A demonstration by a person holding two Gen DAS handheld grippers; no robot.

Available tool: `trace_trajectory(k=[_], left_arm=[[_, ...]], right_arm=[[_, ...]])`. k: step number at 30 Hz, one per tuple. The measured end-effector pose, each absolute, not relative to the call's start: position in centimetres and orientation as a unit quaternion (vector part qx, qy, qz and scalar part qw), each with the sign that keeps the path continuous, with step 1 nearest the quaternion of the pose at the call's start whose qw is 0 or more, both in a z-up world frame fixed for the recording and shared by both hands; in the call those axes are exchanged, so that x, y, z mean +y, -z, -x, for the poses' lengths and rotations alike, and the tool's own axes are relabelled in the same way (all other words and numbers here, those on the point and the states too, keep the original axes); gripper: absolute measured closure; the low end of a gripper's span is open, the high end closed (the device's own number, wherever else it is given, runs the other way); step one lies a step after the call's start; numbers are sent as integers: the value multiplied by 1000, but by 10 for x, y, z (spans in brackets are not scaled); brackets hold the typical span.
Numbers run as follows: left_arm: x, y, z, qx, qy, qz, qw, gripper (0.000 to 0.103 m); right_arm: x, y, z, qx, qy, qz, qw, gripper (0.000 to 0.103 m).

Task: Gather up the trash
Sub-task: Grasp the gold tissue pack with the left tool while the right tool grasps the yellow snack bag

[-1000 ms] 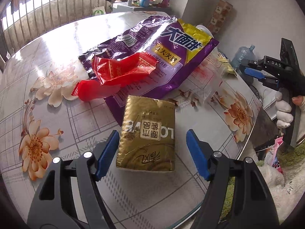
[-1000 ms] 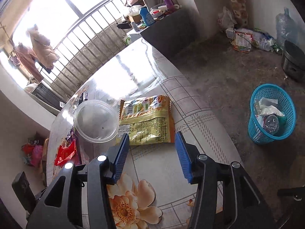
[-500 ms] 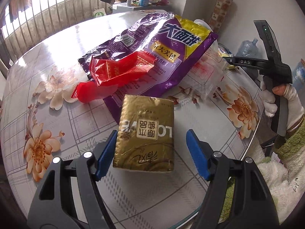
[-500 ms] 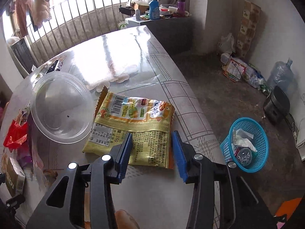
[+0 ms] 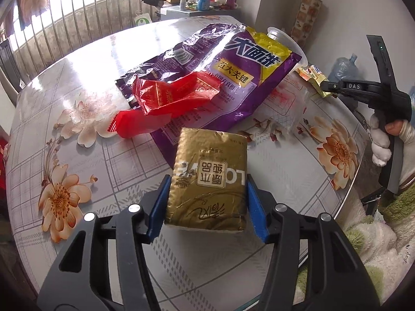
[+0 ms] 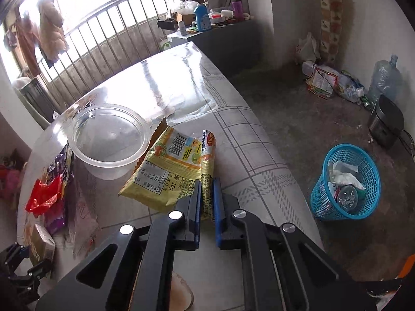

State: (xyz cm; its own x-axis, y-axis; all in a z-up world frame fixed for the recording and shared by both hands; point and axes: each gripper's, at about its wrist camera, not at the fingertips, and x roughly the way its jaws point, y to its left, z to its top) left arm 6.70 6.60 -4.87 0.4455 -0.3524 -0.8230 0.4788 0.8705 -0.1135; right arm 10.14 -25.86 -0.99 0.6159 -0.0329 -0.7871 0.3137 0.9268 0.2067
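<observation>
in hand: our left gripper (image 5: 207,202) clamps the gold tissue pack (image 5: 208,178); our right gripper (image 6: 207,207) pinches the yellow snack wrapper (image 6: 171,171); outstanding: purple bag (image 5: 233,77), red wrapper (image 5: 171,96), clear tub (image 6: 109,140); blue wastebasket (image 6: 347,181) part-filled.

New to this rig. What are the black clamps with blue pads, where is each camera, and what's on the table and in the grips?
No robot here: a person holds a two-finger clamp in each hand, with a fisheye camera looking along the fingers.

The left wrist view shows the left gripper shut on a gold tissue pack. Beyond it on the floral table lie a red wrapper and a purple snack bag.

The right wrist view shows the right gripper pinching a folded yellow snack wrapper beside a clear plastic bowl. A blue basket with trash in it stands on the floor, likely where both go.
</observation>
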Motion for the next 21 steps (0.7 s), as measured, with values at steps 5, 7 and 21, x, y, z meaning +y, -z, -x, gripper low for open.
trace_trajectory(k=[5, 7, 21], left_arm=[[69, 48, -66, 466, 249, -69, 846, 52], [70, 46, -66, 470, 255, -62, 843, 52], [77, 8, -60, 447, 286, -15, 848, 52]], right_arm=[[-276, 1, -89, 416, 109, -183, 884, 94], [-281, -2, -84, 411, 114, -188, 885, 94], [-277, -18, -67, 397, 99, -170, 896, 94]])
